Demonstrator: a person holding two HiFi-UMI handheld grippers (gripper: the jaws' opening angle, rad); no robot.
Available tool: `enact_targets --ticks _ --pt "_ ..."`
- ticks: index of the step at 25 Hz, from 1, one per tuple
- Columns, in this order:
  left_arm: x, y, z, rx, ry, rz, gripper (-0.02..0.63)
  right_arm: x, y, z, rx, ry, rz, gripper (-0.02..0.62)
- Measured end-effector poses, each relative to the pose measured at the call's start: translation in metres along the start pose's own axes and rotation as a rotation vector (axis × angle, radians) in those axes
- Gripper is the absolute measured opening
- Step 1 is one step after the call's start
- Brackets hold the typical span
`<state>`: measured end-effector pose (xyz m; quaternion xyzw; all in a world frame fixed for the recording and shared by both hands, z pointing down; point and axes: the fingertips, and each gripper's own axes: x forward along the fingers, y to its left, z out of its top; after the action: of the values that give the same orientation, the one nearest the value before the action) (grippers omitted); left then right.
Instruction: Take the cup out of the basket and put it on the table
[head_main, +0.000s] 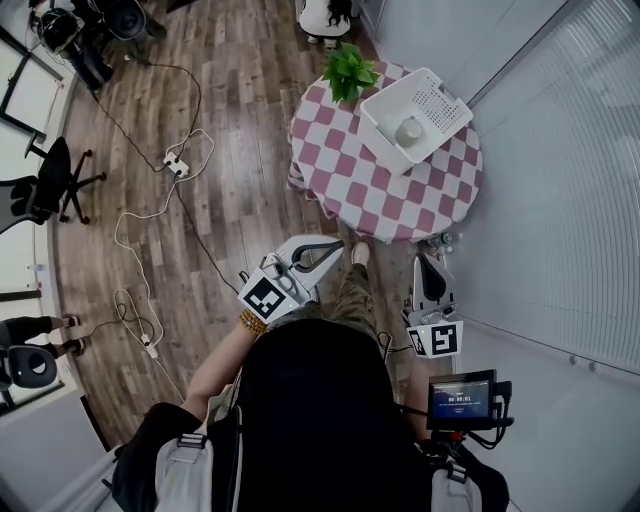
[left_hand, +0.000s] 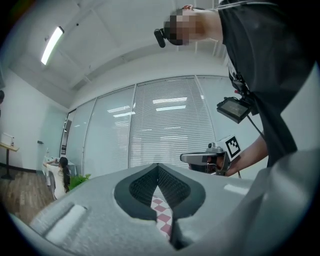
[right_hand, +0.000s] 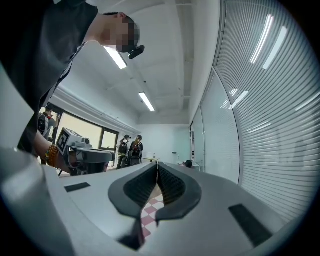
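Cup (head_main: 409, 130): pale, standing inside the white basket (head_main: 443, 97), roughly at its middle; neither gripper is near it.
Basket: slotted plastic, set askew on the far right part of the table (head_main: 340, 175), close to the glass wall.
Table: round, under a red-and-white checked cloth that hangs over the edge.
Left gripper (head_main: 335, 243): held level and pointed toward the table's near edge, short of the cloth; the tips of its jaws meet and nothing is between them.
Right gripper (head_main: 428, 258): level, just beside the glass wall; its jaws are pressed together and empty.
Potted plant (head_main: 350, 70): leafy green, on the table's far left edge, just beside the basket's corner.
Seated person (head_main: 325, 15): behind the table, beyond the plant.
Shoe (head_main: 360, 253): the wearer's own, on the floor between the two grippers, near the hanging cloth.
Blinds (head_main: 570, 170): behind the glass wall, along the right side of table and basket.
Floor (head_main: 240, 120): wood planks, with a power strip (head_main: 177, 163) and looping white cables (head_main: 140, 215) well left of the table.
Office chair (head_main: 50, 180): black, at the far left.
Small screen (head_main: 462, 398): lit, mounted behind the right gripper.
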<state>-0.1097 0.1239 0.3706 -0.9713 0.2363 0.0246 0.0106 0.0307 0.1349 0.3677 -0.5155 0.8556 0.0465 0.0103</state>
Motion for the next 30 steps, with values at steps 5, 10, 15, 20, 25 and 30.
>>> enact_targets --ticks 5,10,15,20,25,30 --pt "0.009 0.004 -0.003 0.055 -0.013 -0.009 0.003 0.013 -0.01 -0.009 0.002 0.009 0.011 0.011" --pt "0.014 0.003 -0.004 0.051 -0.012 -0.028 0.003 0.021 -0.011 -0.009 0.005 0.015 0.019 0.011" --pt "0.013 0.008 -0.008 0.0 -0.002 -0.022 0.003 0.026 -0.01 -0.012 0.013 0.024 0.017 0.011" --pt "0.006 0.01 -0.011 -0.009 0.02 -0.023 0.003 0.029 -0.006 -0.012 0.017 0.033 0.021 0.011" --pt "0.001 0.016 -0.012 -0.05 0.016 -0.003 0.003 0.033 -0.003 -0.01 0.017 0.033 0.026 0.011" --pt "0.0 0.022 -0.013 -0.047 0.007 -0.003 0.003 0.039 0.0 -0.013 0.016 0.043 0.037 0.011"
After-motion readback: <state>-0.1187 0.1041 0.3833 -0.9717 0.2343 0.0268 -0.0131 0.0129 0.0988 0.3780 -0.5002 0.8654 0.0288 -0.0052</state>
